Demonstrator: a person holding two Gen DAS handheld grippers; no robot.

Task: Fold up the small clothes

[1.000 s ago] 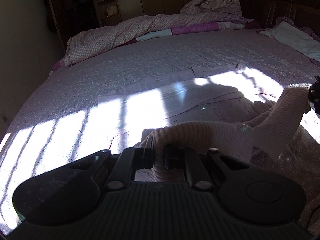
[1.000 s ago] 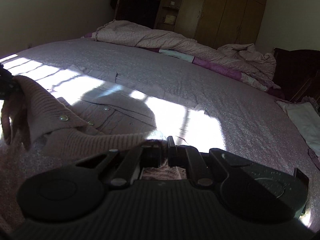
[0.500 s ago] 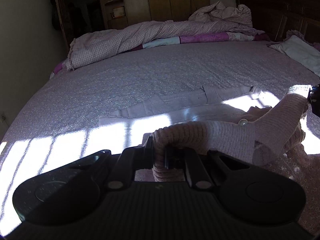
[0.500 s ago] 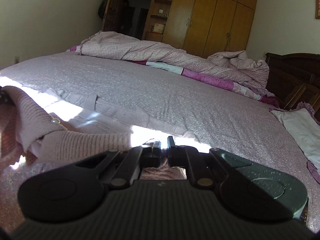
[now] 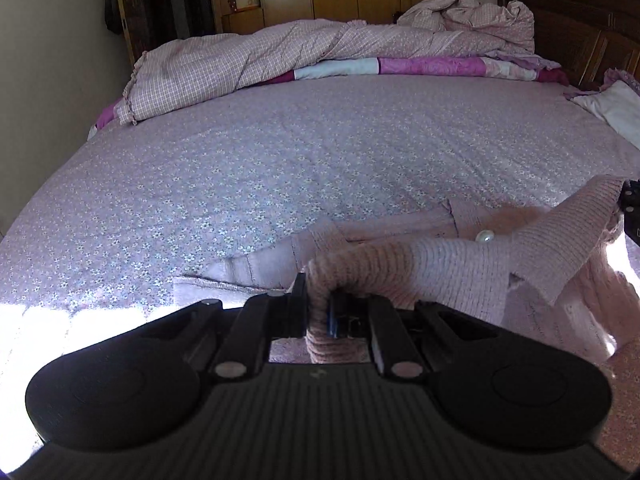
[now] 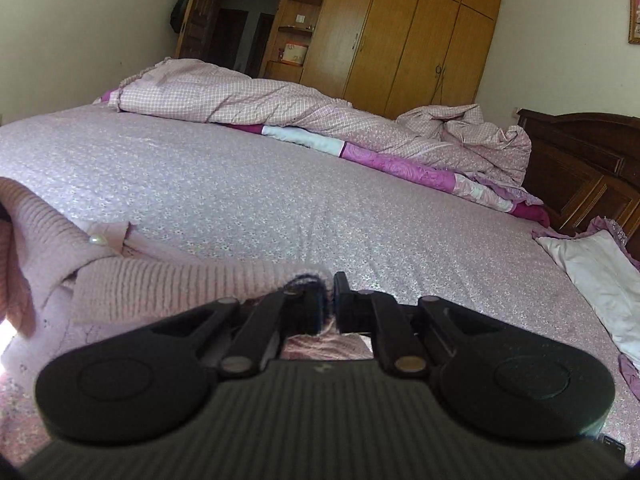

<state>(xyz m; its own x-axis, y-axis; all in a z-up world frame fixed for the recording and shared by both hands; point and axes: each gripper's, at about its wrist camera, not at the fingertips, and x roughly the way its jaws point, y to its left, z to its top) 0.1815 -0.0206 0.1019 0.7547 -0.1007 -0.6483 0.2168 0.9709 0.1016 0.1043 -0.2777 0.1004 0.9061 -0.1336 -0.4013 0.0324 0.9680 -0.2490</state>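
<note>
Nearest the left wrist camera, left gripper (image 5: 319,304) pinching a bunched ribbed edge of the pink knit cardigan (image 5: 448,268), fabric squeezed between the two fingers and hanging below them. Nearest the right wrist camera, right gripper (image 6: 327,300) pinching another ribbed edge of the same cardigan (image 6: 168,284), fingers nearly pressed together with a thin fold of knit between them. Between the two grippers, cardigan stretched as a raised band above the bed, one pearl button (image 5: 485,236) showing on the band, rest of the garment trailing down onto the sheet at the right of the left view and at the left of the right view. Just beyond the band, flat pale-pink part of the cardigan lying on the floral bedsheet (image 5: 280,168). At the lower left of the left view, bright sun patch on the sheet. Further back, crumpled checked quilt (image 6: 224,96) along the far edge of the bed, white pillow (image 6: 592,276) by the dark wooden headboard (image 6: 584,168). Farthest, wooden wardrobe (image 6: 412,32) against the wall.
</note>
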